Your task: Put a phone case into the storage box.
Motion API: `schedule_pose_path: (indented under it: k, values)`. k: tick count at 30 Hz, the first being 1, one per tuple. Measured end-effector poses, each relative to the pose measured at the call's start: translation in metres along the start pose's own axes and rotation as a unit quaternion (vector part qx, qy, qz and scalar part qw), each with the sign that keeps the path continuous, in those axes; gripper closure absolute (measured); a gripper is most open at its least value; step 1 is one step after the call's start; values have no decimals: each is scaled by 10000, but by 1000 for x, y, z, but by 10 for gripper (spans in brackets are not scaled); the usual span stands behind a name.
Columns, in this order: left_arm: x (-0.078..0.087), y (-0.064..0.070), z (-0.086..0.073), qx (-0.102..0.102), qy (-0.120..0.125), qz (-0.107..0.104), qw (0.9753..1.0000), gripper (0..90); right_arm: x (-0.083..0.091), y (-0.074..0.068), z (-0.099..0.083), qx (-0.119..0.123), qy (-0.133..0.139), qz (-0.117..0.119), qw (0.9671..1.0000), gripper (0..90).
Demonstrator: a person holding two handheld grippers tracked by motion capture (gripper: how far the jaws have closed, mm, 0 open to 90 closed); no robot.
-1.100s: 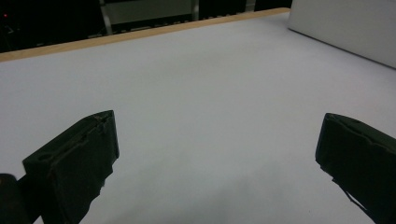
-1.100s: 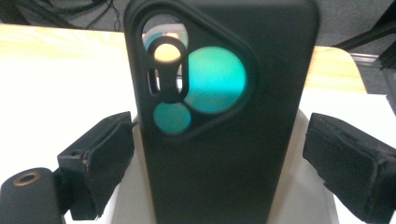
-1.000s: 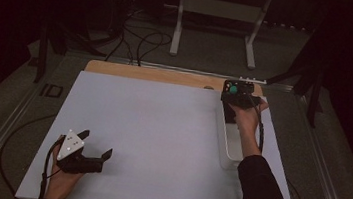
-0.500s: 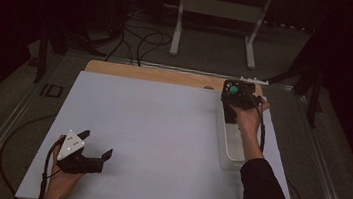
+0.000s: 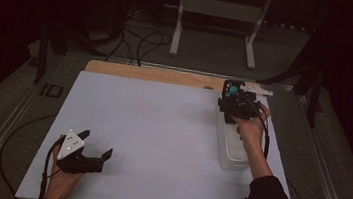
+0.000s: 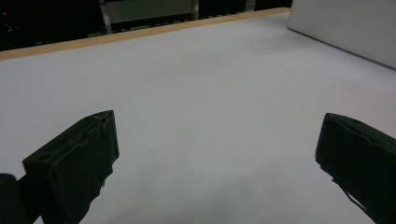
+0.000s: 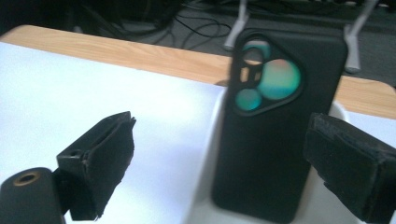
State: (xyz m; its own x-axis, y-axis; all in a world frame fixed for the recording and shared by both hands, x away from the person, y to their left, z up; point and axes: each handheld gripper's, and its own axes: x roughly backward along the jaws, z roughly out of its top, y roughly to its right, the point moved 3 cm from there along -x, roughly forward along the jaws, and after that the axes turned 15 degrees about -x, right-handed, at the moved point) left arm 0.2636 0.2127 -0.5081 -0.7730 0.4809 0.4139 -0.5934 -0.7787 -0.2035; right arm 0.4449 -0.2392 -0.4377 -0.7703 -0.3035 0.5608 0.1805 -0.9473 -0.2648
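Over on the right side of the tabletop [image 5: 161, 128] sits one long white tray [image 5: 231, 151], and standing at its far end is one black phone case [image 7: 275, 126], upright, with its camera cutout facing the right gripper [image 7: 224, 163]. Through the cutout you can see three roundish teal-green patches, one big and two smaller. In the right gripper view the case stands between the two black jaws, which are spread wide. The right jaw looks very close to the case's edge and the left one is well clear of it, so nothing is being pinched. From the high view the right gripper [image 5: 237, 104] is held over the tray's far end, with the person's right hand [image 5: 251, 130] behind it and a dark sleeve below.

One left gripper [image 5: 93, 153] rests near the front left corner of the tabletop, well apart from the tray, held in the left hand [image 5: 62, 179]. Its jaws are spread wide too, with only bare white surface between them in the left gripper view [image 6: 215, 163]. A grey three-cornered plate sits on top of it.

Around it all: a wooden strip [image 5: 152, 74] runs along the far edge of the tabletop, cables [image 5: 141, 40] lie on the floor beyond it, and one white metal stand [image 5: 219, 14] is back there too. Nothing lies between the right gripper and the case. No brand or writing is readable anywhere.
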Motion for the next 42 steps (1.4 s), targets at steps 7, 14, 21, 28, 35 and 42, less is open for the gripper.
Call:
schedule_pose_path:
  k: [7, 14, 21, 28, 35, 42]
  values:
    - [1, -1, 1, -6, -14, -48, 10000, 0, 24, -13, -16, 40, 98, 397, 9992, 87]
    - [0, 0, 3, -13, -70, -205, 9998, 0, 45, -18, -30, 88, 202, 686, 9974, 87]
    - [4, 0, 8, -9, 28, -203, 9998, 0, 67, -17, -51, 55, 325, 909, 9953, 87]
    - [7, -1, 12, -37, 62, -202, 9998, 0, 87, -17, -74, 276, 517, 1066, 9926, 87]
    - [9, -1, 15, -49, 118, -242, 9996, 0, 99, -14, -101, 499, 766, 1208, 9885, 87]
    - [12, -2, 17, -24, 205, -265, 9994, 0, 101, -12, -116, 561, 884, 1340, 9854, 88]
